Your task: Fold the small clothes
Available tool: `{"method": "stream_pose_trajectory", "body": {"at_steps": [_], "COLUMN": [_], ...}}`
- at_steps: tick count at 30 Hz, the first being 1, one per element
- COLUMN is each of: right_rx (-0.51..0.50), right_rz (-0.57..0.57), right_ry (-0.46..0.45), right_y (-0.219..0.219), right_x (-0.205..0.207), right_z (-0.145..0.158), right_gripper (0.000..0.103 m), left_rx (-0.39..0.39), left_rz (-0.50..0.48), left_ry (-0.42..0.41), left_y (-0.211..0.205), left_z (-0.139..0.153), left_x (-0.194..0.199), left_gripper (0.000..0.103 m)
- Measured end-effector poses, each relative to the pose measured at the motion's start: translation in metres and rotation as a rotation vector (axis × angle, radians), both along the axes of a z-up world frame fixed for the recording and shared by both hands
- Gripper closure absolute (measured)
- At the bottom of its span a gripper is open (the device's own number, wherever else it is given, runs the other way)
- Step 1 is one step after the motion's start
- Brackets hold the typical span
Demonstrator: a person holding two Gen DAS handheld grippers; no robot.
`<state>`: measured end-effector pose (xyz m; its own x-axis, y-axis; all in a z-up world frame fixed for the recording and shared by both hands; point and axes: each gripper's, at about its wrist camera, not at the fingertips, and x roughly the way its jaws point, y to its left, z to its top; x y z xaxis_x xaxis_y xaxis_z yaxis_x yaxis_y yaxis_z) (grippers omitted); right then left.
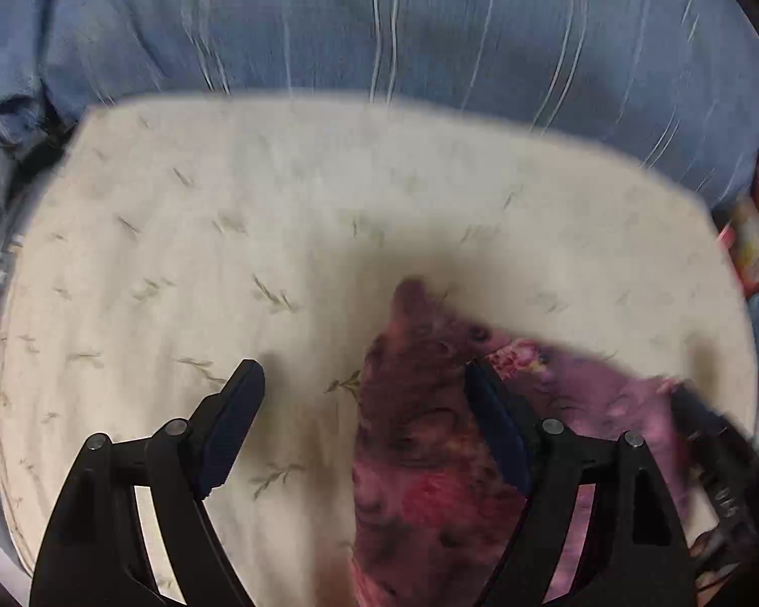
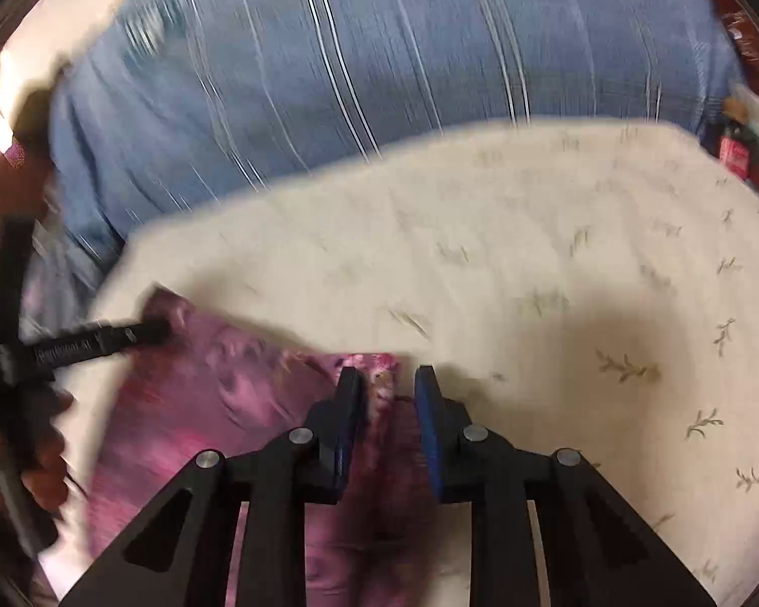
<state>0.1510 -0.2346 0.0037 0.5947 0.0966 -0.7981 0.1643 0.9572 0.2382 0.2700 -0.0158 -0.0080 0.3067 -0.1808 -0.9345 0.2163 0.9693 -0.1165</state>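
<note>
On the cream pad (image 1: pixel 227 232), left tongs (image 1: pixel 364 379) spread wide, right tongs (image 2: pixel 389 379) pinching purple garment (image 2: pixel 202 404).

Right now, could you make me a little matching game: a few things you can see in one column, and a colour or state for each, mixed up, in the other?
Things:
1. garment
2. cloth underneath
3. bedding behind
4. left gripper

Descriptions:
a. blue with thin white stripes
b. jaws standing wide apart
c. purple and pink, patterned
d. cream with small leafy sprigs

Pairs: 1-c, 2-d, 3-a, 4-b
</note>
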Motion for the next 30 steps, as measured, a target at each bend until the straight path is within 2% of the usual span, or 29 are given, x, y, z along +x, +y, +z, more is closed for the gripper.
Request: {"method": "stream_pose_trajectory", "body": {"at_steps": [1,2,4,6,8,10,11,13,15,17,19,21,23,24,25,27,30], "right_rx": [-0.008,0.006,0.096,0.183,0.175,0.130,0.066,-0.015,0.000,0.048,0.049,0.024,0.015,0.048,0.098,0.164,0.233], "right_rz": [-0.004,-0.006,0.029,0.142,0.209,0.250,0.252,0.244,0.208,0.212,0.243,0.258,0.245,0.217,0.171,0.124,0.066], "right_ry": [-0.002,0.003,-0.060,-0.117,-0.121,-0.064,-0.009,-0.049,-0.009,-0.047,-0.108,-0.095,0.006,0.031,0.006,0.016,-0.033], "right_y": [-0.001,-0.004,-0.008,-0.002,0.009,0.022,0.029,0.037,0.037,0.036,0.038,0.043,0.044,0.041,0.033,0.019,-0.005], "right_x": [0.000,-0.002,-0.017,-0.043,-0.062,-0.075,-0.077,-0.087,-0.091,-0.110,-0.139,-0.155,-0.153,-0.155,-0.158,-0.157,-0.161], "right_z": [0.003,0.008,0.026,0.041,0.040,0.022,0.007,0.006,0.017,0.030,0.042,0.032,0.005,-0.009,-0.010,-0.004,0.007], "right_gripper": [0.074,0.074,0.071,0.071,0.069,0.069,0.069,0.068,0.066,0.065,0.064,0.059,0.057,0.050,0.047,0.046,0.042], "left_rx": [-0.029,-0.061,-0.113,-0.161,-0.148,-0.122,-0.082,-0.078,-0.124,-0.145,-0.155,-0.125,-0.111,-0.119,-0.123,-0.131,-0.153], "left_rz": [0.020,0.028,0.014,-0.023,-0.069,-0.101,-0.113,-0.101,-0.065,-0.060,-0.067,-0.084,-0.096,-0.085,-0.078,-0.094,-0.078], "left_ry": [-0.012,-0.007,-0.012,-0.052,-0.082,-0.078,-0.054,-0.041,-0.017,-0.036,-0.071,-0.066,-0.035,-0.034,-0.034,-0.030,-0.067], "left_y": [0.005,0.011,0.023,0.033,0.039,0.039,0.036,0.038,0.049,0.060,0.068,0.069,0.067,0.069,0.071,0.075,0.086], "left_z": [0.005,0.011,0.027,0.045,0.051,0.038,0.022,0.010,0.021,0.037,0.044,0.033,0.011,0.005,0.006,0.014,0.032], "left_x": [-0.001,-0.004,-0.016,-0.044,-0.077,-0.102,-0.113,-0.119,-0.125,-0.136,-0.156,-0.176,-0.189,-0.196,-0.201,-0.202,-0.200], "left_gripper": [0.020,0.021,0.021,0.021,0.021,0.021,0.021,0.019,0.020,0.020,0.020,0.020,0.017,0.015,0.015,0.015,0.015]}}
